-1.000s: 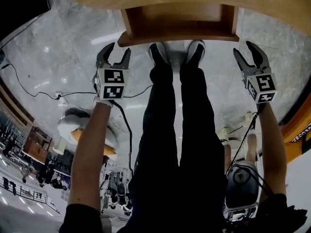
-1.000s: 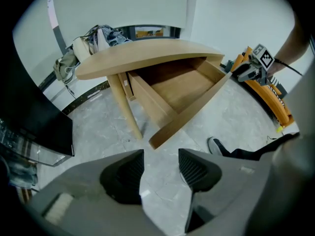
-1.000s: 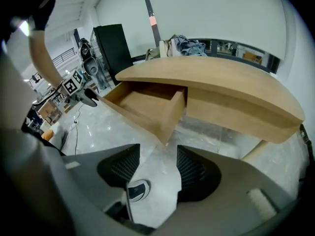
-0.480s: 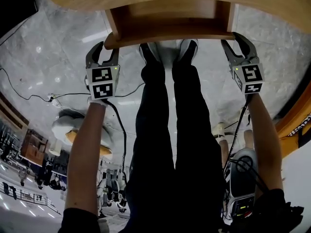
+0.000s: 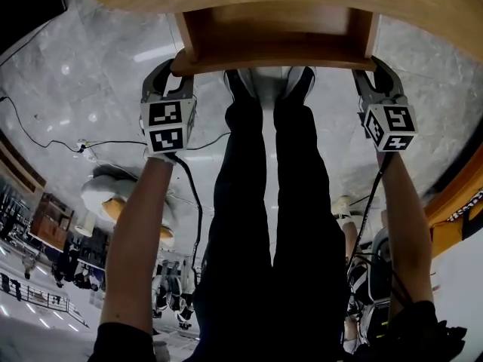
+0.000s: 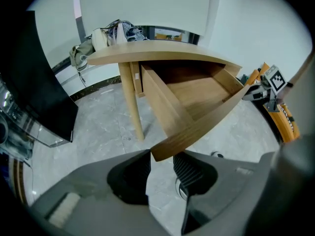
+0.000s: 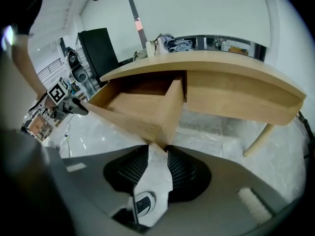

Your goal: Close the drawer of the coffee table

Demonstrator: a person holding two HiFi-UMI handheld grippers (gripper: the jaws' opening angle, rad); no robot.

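Observation:
The wooden coffee table has its drawer pulled out toward me, and its inside shows nothing in it. My left gripper is at the left end of the drawer front. Its jaws have just been closing, and the wooden corner now sits between the ribbed pads. My right gripper is at the right end. Its jaws have also just been closing, and that corner is now pinched at their tips. Each gripper view shows the other gripper at the far end of the drawer front.
The person's legs and shoes stand right below the drawer front. Cables trail over the grey marble floor. A bundle of cloth lies on the tabletop. A black cabinet stands beside the table, and a slanted table leg shows on one side.
Both grippers have moved up from below the drawer to its two front corners. Their jaws have narrowed from wide open onto the wood.

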